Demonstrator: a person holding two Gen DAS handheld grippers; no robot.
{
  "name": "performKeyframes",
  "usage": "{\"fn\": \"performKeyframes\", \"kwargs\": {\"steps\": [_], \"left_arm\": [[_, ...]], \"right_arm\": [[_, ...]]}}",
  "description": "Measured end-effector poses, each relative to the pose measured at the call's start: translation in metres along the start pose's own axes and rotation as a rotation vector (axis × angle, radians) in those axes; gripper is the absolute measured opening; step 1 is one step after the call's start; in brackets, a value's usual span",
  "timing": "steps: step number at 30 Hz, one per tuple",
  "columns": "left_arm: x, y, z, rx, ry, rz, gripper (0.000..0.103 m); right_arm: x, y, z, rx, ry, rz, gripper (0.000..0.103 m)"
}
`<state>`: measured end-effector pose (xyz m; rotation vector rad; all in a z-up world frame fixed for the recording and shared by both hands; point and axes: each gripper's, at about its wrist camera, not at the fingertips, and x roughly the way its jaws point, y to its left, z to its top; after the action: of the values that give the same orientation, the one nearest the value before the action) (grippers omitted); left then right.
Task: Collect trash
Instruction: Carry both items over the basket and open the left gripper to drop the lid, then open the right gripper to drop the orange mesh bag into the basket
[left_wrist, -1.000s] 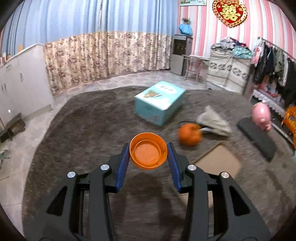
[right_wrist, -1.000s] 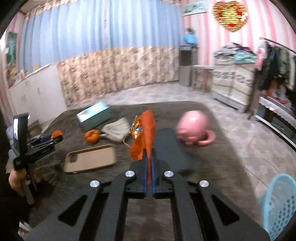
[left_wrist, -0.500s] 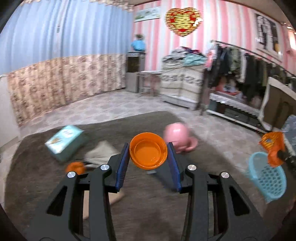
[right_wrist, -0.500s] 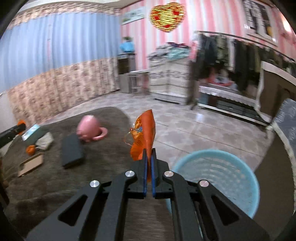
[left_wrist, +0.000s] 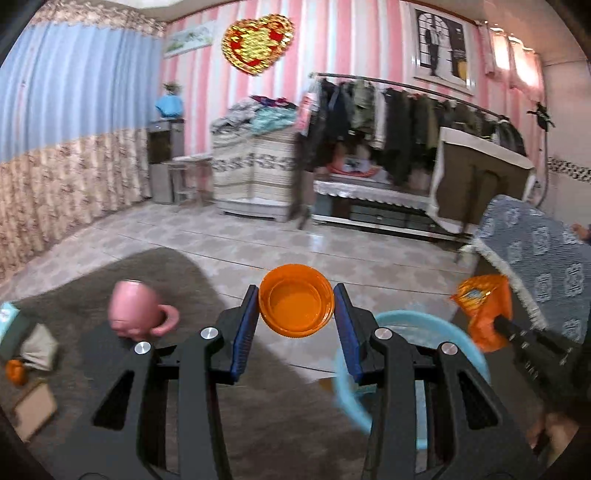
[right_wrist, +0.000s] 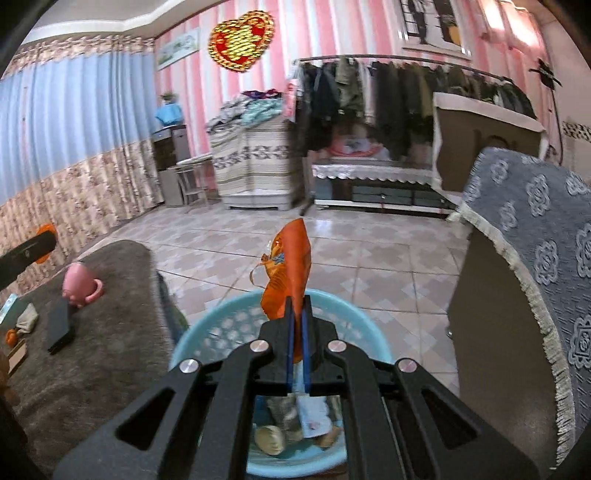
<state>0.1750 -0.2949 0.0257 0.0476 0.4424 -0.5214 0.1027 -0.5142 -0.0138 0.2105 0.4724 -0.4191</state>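
The orange cap (left_wrist: 296, 305) looks like smooth, slightly glossy plastic. The orange wrapper (right_wrist: 289, 272) is crinkled, shiny film. At lower centre, the light-blue basket (right_wrist: 207, 332) is perforated plastic. The grey rug (right_wrist: 92, 354) at lower left looks matt and fuzzy; the floor tiles (right_wrist: 369, 258) gleam.

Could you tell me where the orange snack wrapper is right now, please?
The orange snack wrapper is pinched in the right claw, directly above the light blue basket on the tiled floor, beside the grey rug.
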Motion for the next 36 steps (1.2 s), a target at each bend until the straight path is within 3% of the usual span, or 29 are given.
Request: {"fn": "performKeyframes", "kwargs": {"steps": [7,12,18,20,22,25,31,36], "left_arm": [[0.058,-0.054,-0.002,0.048,0.052,-0.056,0.04],[0.098,-0.082,-0.023,0.089,0.115,-0.081,0.04],[0.131,-0.087,-0.043,0.125,0.186,-0.087,0.04],[0.134,-0.08,-0.042,0.108,0.193,-0.09,0.05],[0.128,-0.069,-0.039,0.09,0.167,-0.067,0.073],[0.12,-0.057,-0.034,0.07,0.144,-0.049,0.085],[0.092,-0.039,-0.029,0.143,0.084,0.059,0.096],[0.08,-0.021,-0.018,0.071,0.068,0.054,0.097]], "right_arm": [[0.011,-0.03,-0.003,0.045,0.01,-0.025,0.004],[0.021,-0.046,-0.009,0.073,0.034,-0.045,0.004],[0.03,-0.046,-0.015,0.073,0.057,-0.055,0.003],[0.034,-0.044,-0.014,0.066,0.065,-0.062,0.003],[0.037,-0.041,-0.015,0.066,0.071,-0.068,0.003],[0.04,-0.036,-0.017,0.063,0.08,-0.071,0.004],[0.049,-0.025,-0.022,0.052,0.101,-0.075,0.004],[0.052,-0.012,-0.023,0.028,0.105,-0.078,0.004]]}}
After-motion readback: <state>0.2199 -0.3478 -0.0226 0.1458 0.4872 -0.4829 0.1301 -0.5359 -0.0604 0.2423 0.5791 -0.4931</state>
